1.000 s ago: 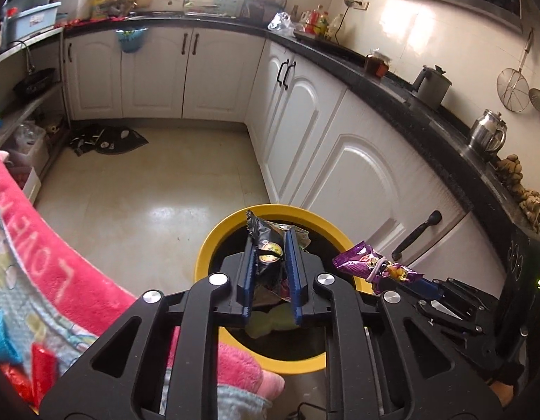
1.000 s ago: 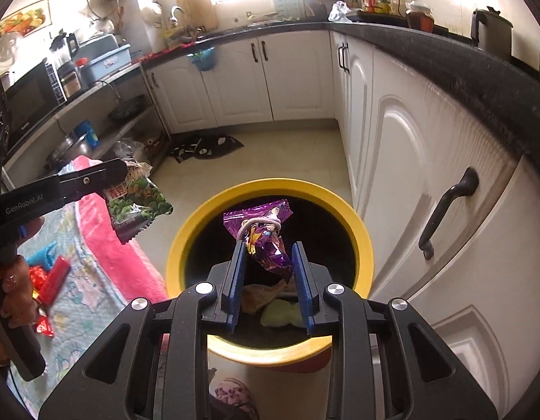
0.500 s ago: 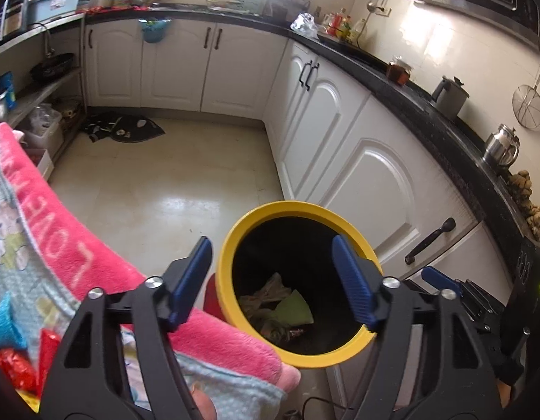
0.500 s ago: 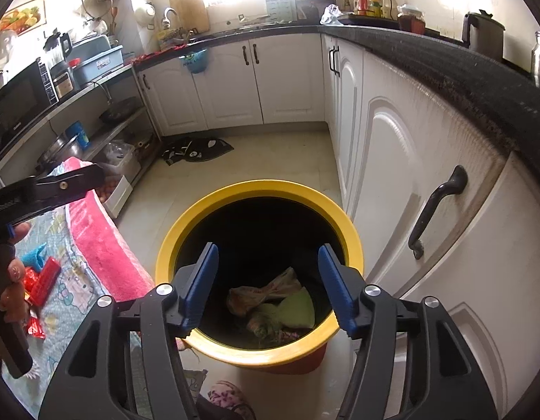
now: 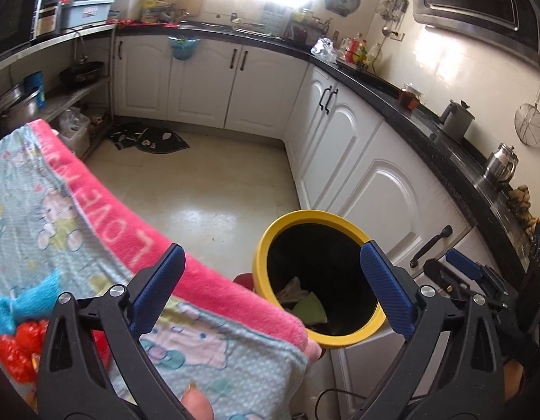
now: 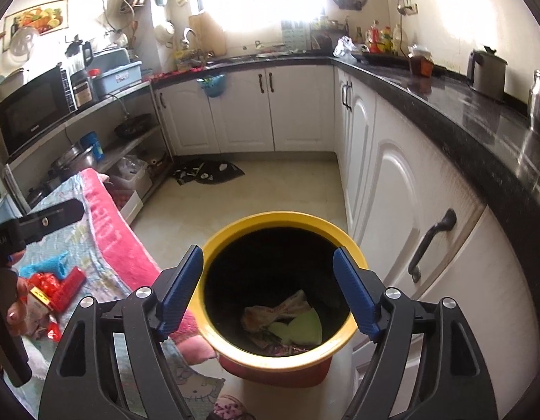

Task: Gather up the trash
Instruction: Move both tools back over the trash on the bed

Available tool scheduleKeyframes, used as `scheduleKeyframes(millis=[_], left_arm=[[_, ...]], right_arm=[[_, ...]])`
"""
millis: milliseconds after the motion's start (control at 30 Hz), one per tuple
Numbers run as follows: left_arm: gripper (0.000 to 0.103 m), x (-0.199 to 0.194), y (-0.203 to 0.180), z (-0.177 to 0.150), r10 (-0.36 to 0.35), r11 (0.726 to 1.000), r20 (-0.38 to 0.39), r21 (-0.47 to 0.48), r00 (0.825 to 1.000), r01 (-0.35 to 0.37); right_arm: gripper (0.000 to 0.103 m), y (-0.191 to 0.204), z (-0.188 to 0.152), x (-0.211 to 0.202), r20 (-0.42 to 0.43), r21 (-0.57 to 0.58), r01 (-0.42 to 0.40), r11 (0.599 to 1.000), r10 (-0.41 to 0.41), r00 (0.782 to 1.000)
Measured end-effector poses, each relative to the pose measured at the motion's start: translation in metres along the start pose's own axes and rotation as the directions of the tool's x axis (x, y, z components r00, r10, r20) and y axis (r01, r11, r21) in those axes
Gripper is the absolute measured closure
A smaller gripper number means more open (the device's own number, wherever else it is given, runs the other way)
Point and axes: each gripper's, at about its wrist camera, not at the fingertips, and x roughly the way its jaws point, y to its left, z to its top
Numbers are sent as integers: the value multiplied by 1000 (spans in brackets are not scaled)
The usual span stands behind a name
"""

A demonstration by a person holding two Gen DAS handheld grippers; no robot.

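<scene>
Wrappers dropped, both grippers point(image 5: 270, 281) point(image 6: 268, 288) spread empty, upright bin point(image 6: 231, 234) mouth skyward

Yellow-rimmed trash bin point(image 6: 214, 336) stands upright on the kitchen floor, dark inside, right by the white cabinets. Down at the bottom: a crumpled tan wrapper point(image 6: 275, 309), a pale green scrap point(image 6: 306, 327), some purple bits. More red wrappers point(image 6: 42, 281) lie on the pink-edged blanket point(image 6: 119, 245) beside it.

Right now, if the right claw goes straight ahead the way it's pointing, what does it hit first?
Probably the trash bin. The open right claw points down into its mouth, so it would pass the yellow rim and meet the wrappers at the bottom, though depth is unclear.
</scene>
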Motion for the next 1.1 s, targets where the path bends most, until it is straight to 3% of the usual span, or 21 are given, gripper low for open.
scheduleKeyframes(millis=[133, 467, 1100], left_arm=[[11, -17, 11, -5, 27, 1000, 22, -10, 999, -27], [11, -63, 49, -28, 115, 991, 68, -69, 991, -110], [11, -153, 142, -55, 287, 940, 154, -234, 945, -247]], right_arm=[[22, 15, 4, -10, 25, -21, -22, 1000, 22, 999], [20, 54, 9, -36, 69, -79, -116, 990, 122, 990], [20, 169, -2, -47, 18, -250, -294, 922, 308, 951]])
